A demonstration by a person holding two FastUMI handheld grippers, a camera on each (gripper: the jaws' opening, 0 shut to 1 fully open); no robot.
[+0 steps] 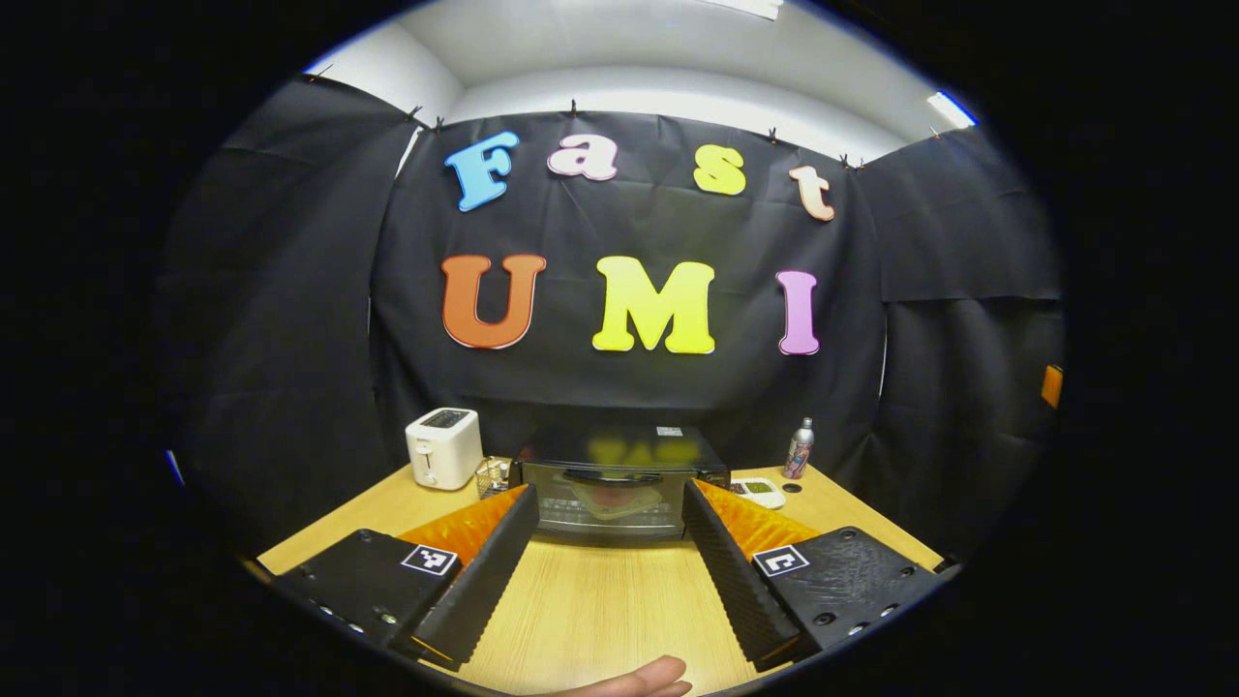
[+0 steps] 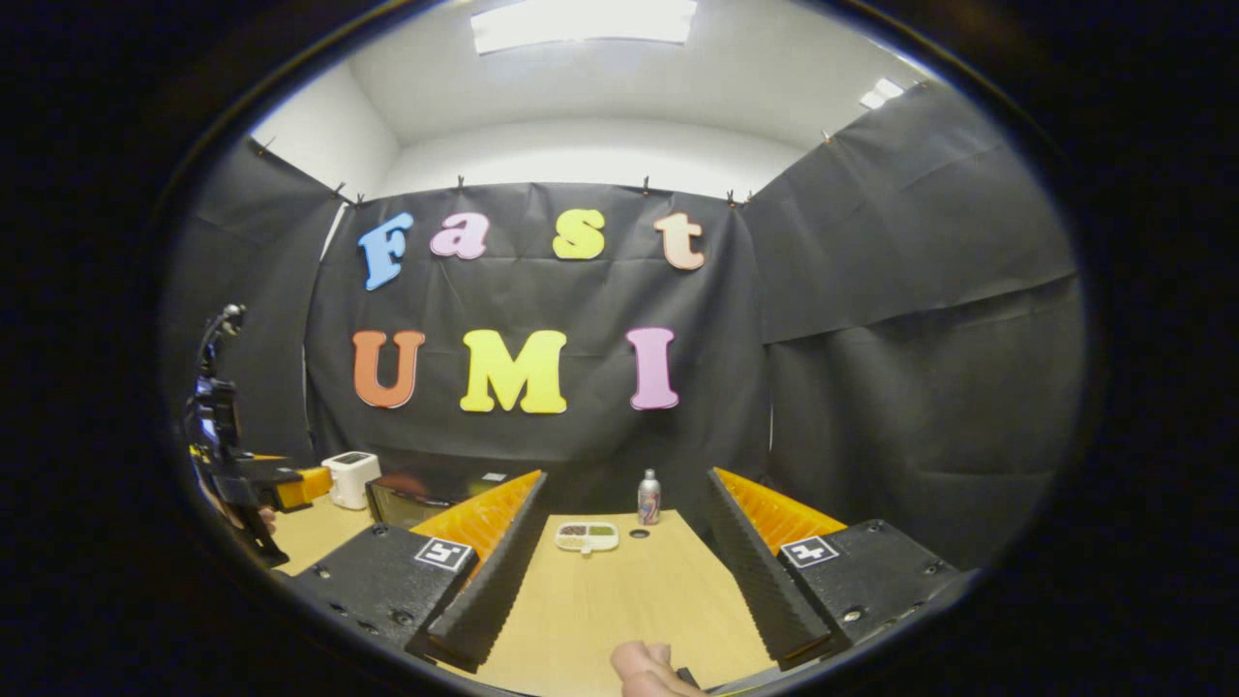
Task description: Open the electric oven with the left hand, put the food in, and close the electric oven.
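Note:
A black electric oven (image 1: 616, 479) stands at the back of the wooden table (image 1: 590, 610), its glass door closed and its handle across the top of the door. My left gripper (image 1: 610, 503) is open, its fingers pointing at the oven from a short distance. In the right gripper view the oven (image 2: 416, 499) sits to the left, partly hidden by a finger. A white tray of food (image 2: 587, 535) lies on the table ahead of my right gripper (image 2: 624, 494), which is open and empty. The left gripper (image 2: 242, 484) also appears at the far left of the right gripper view.
A white toaster (image 1: 443, 447) stands left of the oven, with a small wire rack (image 1: 492, 475) between them. A metal bottle (image 1: 799, 449) stands to the right near the food tray (image 1: 758, 492), beside a small dark cap (image 1: 792, 488). A fingertip (image 1: 639, 681) shows at the bottom edge.

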